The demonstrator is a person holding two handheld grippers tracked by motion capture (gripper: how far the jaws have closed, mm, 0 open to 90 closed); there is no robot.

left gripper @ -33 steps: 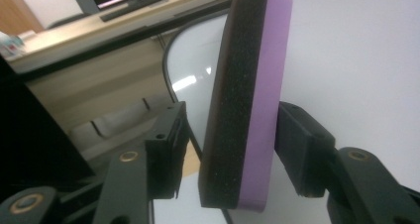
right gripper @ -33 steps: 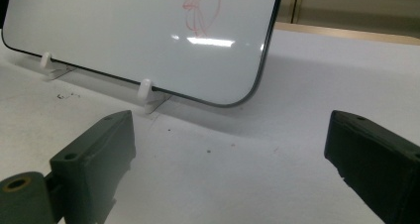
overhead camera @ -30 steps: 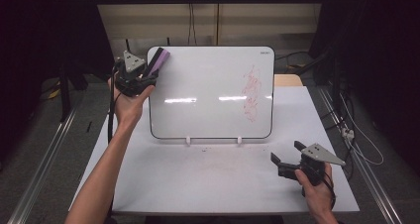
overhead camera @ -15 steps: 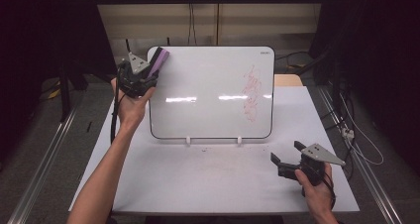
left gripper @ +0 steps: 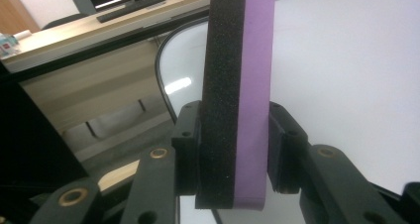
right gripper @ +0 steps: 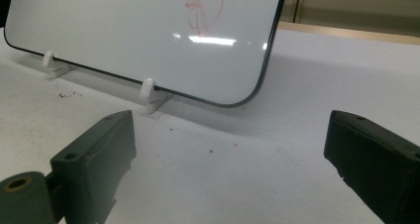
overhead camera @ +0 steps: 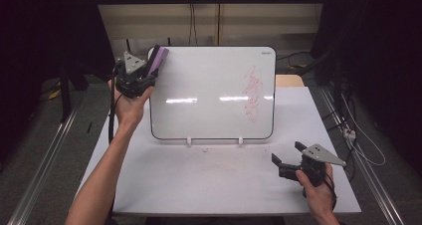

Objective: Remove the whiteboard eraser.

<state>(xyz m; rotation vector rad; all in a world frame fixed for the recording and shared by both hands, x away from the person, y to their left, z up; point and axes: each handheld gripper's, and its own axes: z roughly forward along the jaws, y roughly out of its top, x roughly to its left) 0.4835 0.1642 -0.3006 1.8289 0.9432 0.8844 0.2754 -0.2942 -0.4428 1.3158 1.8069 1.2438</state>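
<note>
A white board (overhead camera: 209, 95) stands tilted on two small white feet at the back of the white table (overhead camera: 199, 185). Red scribble (overhead camera: 253, 93) marks its right part. My left gripper (overhead camera: 151, 73) is raised at the board's top left corner, shut on a purple and black foam eraser (overhead camera: 158, 60). In the left gripper view the eraser (left gripper: 237, 95) stands upright between the two pads of my left gripper (left gripper: 235, 149), right beside the board's curved edge (left gripper: 166, 80). My right gripper (overhead camera: 287, 153) rests open near the table's front right. The right gripper view has the right gripper (right gripper: 230, 140) facing the board's lower corner (right gripper: 247, 92).
Small dark crumbs (right gripper: 67, 93) lie on the table in front of the board's feet (right gripper: 148, 97). A wooden block (overhead camera: 288, 80) sits behind the board at the right. Metal rails (overhead camera: 45, 155) run along the floor on both sides of the table.
</note>
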